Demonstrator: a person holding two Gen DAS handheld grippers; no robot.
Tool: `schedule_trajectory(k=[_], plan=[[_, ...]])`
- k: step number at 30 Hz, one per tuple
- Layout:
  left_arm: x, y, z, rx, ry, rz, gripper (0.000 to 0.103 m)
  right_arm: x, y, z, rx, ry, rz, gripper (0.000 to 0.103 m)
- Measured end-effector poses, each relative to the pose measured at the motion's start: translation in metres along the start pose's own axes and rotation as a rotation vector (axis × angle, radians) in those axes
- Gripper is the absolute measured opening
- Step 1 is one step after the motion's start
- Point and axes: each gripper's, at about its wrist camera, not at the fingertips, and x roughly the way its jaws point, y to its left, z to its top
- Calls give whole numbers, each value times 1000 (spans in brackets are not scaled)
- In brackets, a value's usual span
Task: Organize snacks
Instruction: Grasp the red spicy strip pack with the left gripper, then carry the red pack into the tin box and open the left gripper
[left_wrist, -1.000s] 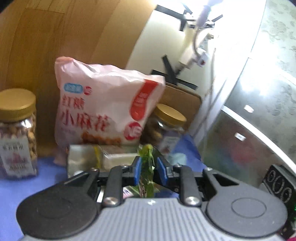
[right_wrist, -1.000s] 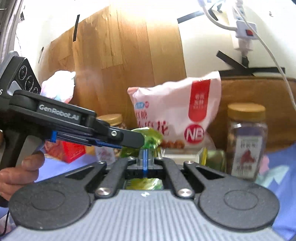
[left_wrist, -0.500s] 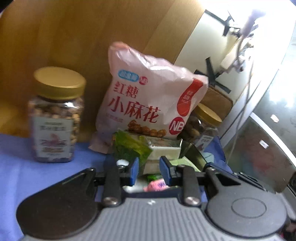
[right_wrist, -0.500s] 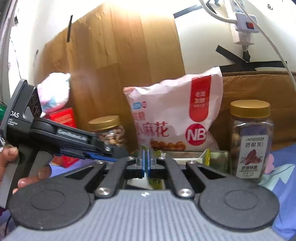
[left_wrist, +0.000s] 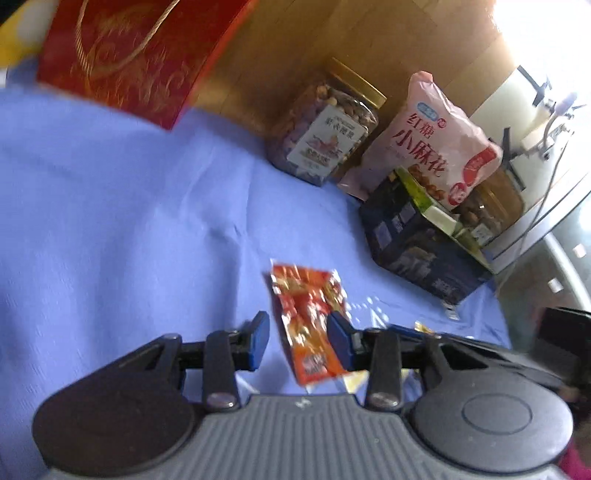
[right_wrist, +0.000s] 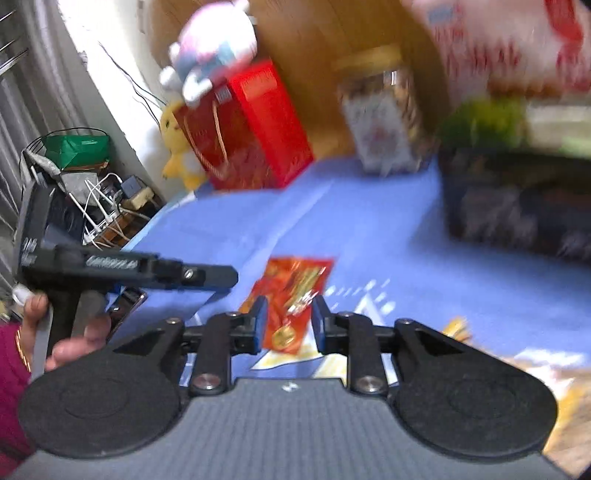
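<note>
A red snack packet (left_wrist: 306, 325) lies flat on the blue cloth (left_wrist: 129, 221), in front of the dark snack box (left_wrist: 424, 240). My left gripper (left_wrist: 299, 339) hovers over the packet with its jaws opening. The packet shows in the gap and no pad presses on it. My right gripper (right_wrist: 290, 325) is over the same red packet (right_wrist: 291, 291), its jaws also opening with nothing gripped. The left gripper (right_wrist: 225, 275) reaches in from the left in the right wrist view, held by a hand (right_wrist: 74, 332). The box (right_wrist: 517, 206) holds a green packet (right_wrist: 480, 118).
Behind the box stand a pink snack bag (left_wrist: 428, 147) and a gold-lidded jar (left_wrist: 325, 125). A red gift bag (left_wrist: 129, 48) is at the far left, with plush toys (right_wrist: 210, 55) by it. Small yellow wrappers (right_wrist: 454, 326) lie on the cloth at the right.
Both grippers swung down from the box to the cloth. The left let go of the green packet, which stayed in the box. Both pairs of jaws widened.
</note>
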Motion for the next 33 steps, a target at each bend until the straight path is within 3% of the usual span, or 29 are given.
schedule_trajectory(k=[2, 5, 12, 17, 21, 22, 27, 33], plan=[[4, -1, -5, 1, 7, -40, 35, 8, -6, 0, 56, 13, -8, 29], [12, -2, -11, 21, 16, -41, 34, 16, -14, 4, 113, 19, -26, 29], [10, 8, -16, -44, -4, -96, 34, 26, -24, 8, 245, 20, 42, 32], [11, 10, -15, -61, -1, -101, 31, 23, -19, 7, 230, 25, 37, 32], [8, 15, -18, -105, -6, -115, 27, 21, -21, -3, 314, 69, 144, 30], [8, 17, -18, -119, -2, -126, 22, 19, -20, -6, 320, 67, 149, 30], [-2, 12, -26, -126, -10, -162, 18, 9, -13, -10, 319, 27, 134, 17], [-17, 2, -29, -148, -27, -275, 15, -19, -10, -28, 345, -71, 169, 20]])
